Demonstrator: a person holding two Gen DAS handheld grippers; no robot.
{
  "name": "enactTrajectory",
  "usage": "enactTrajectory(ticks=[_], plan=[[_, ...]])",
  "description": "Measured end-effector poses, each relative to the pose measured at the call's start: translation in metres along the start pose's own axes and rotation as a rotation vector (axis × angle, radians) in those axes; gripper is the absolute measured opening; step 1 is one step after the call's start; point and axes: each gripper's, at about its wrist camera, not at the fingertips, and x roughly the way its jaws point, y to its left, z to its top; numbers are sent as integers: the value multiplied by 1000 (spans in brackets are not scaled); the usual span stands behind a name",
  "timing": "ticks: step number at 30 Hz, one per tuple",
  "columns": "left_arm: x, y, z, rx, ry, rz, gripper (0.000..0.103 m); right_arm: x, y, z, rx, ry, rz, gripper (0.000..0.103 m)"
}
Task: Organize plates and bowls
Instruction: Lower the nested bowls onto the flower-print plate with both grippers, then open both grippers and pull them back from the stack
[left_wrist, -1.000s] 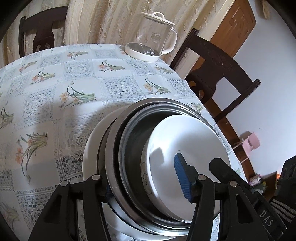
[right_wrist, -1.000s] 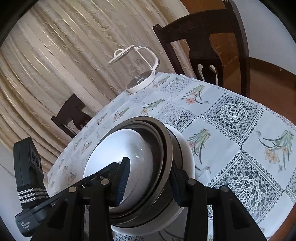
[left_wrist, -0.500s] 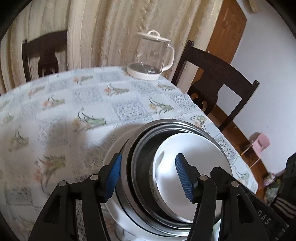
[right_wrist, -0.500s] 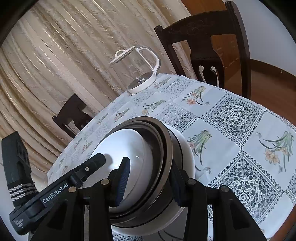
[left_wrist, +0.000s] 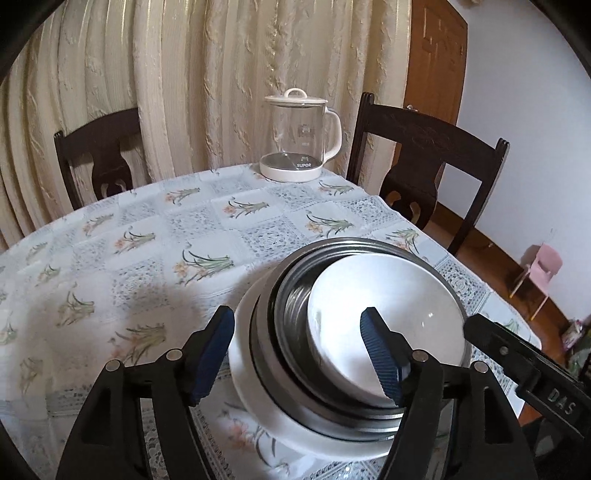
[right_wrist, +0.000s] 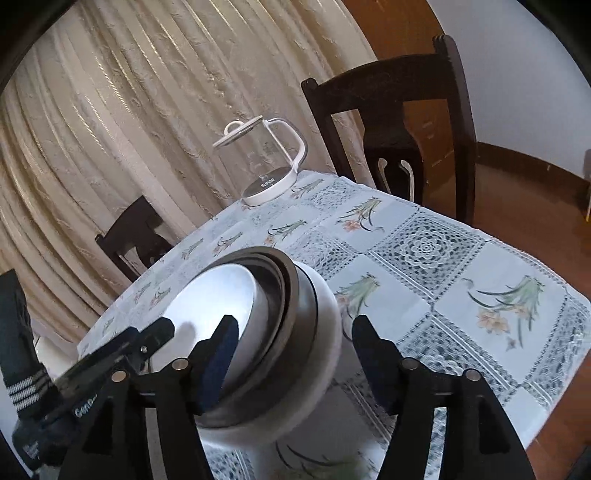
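A nested stack stands on the flowered tablecloth (left_wrist: 155, 258): a white outer bowl (left_wrist: 251, 391), steel bowls (left_wrist: 291, 302) inside it, and a white bowl (left_wrist: 388, 295) innermost. My left gripper (left_wrist: 299, 350) straddles the stack's left rim. Its jaws are opening, one pad outside the outer bowl, the other above the inner bowl, neither touching. My right gripper (right_wrist: 295, 350) straddles the right rim of the stack, seen there as the outer bowl (right_wrist: 328, 332) and steel bowls (right_wrist: 299, 306). Its jaws are also opening, with the pads off the rim.
A glass kettle (left_wrist: 299, 136) on a white base stands at the table's far edge, before the curtain. Dark wooden chairs (left_wrist: 424, 155) (left_wrist: 99, 155) flank it. The table edge drops off at the right, and a small pink chair (left_wrist: 539, 269) sits on the floor beyond.
Both grippers were clamped on the stack's rims and have let go, their jaws spreading. Both have drawn back a little, and the left one has rolled level and risen.
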Motion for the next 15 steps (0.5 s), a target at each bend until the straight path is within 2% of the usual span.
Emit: enactTrajectory(ticks=[5, 8, 12, 15], plan=[[-11, -6, -12, 29, -22, 39, 77, -15, -5, -10, -48, -11, -11, 71], [-16, -10, -20, 45, -22, 61, 80, -24, -3, -18, -101, -16, 0, 76], [-28, -12, -28, 54, -60, 98, 87, -28, 7, -31, -189, -7, 3, 84], [-37, -13, -32, 65, -76, 127, 88, -28, 10, -40, -220, 13, 17, 87]])
